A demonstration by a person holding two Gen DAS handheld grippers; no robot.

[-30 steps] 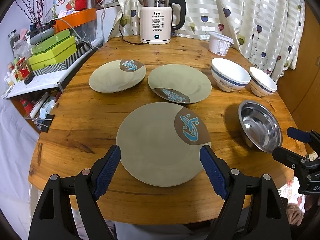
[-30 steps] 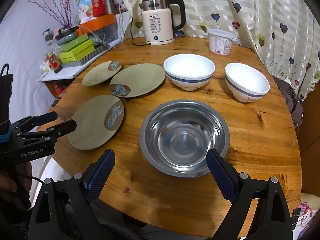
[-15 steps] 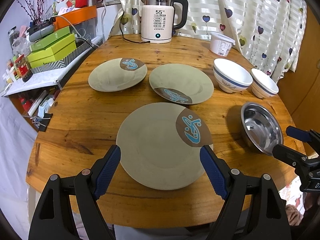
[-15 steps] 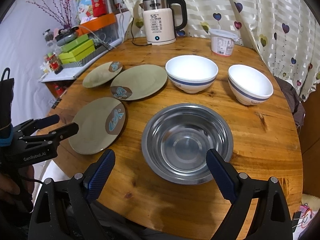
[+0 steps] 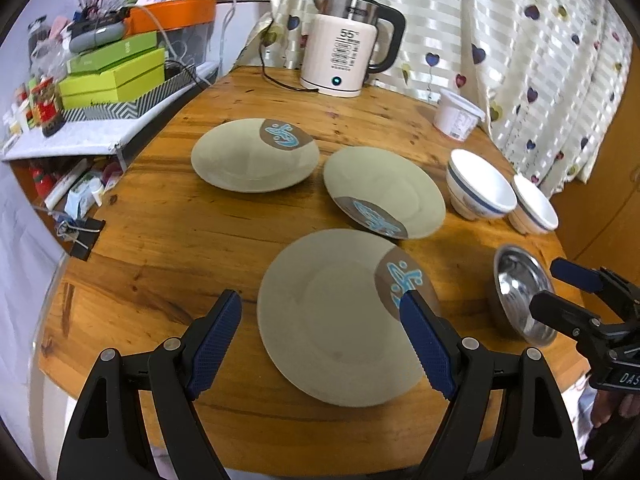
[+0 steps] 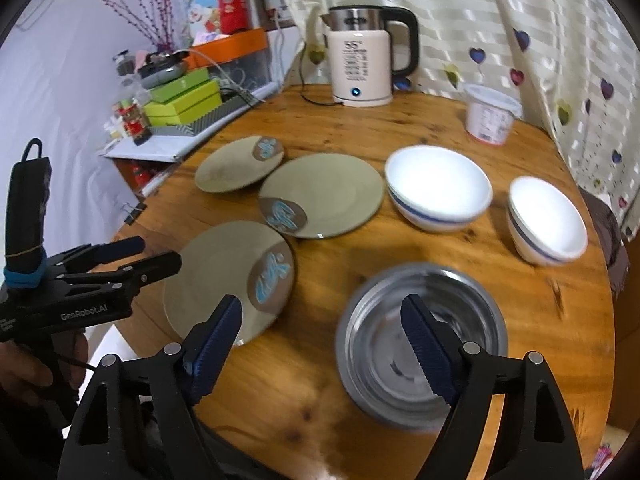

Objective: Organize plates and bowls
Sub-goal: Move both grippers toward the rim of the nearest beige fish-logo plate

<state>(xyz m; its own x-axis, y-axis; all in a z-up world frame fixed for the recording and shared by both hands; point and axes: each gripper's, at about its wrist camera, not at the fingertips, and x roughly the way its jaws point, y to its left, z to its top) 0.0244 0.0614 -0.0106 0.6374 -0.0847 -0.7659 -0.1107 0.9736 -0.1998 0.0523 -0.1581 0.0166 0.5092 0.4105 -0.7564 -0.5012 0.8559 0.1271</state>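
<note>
Nothing stacked yet: table [image 5: 168, 240] holds 3 plates, nearest plate [image 5: 336, 320] just left of the steel bowl [image 6: 420, 344], 2 white bowls [image 6: 438, 188] behind it. My left gripper [image 5: 320, 344] hangs open over that plate; my right gripper [image 6: 320, 344] is closing, empty, beside the steel bowl.

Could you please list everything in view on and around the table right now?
Plates: three, olive-green with a brown patch and blue motif, left half of the table.
White bowls: two, blue band, far right side.
Steel bowl: one, silver, near edge, in front of the right gripper.
Kettle: one, cream and black, far edge.
Tub: one, white, by the curtain.
Boxes: stacked, lime green, on the side shelf.
Table: one, round, wooden.
Left gripper: black with blue pads, open over the nearest plate.
Right gripper: same colours, closing, nothing between its pads.
</note>
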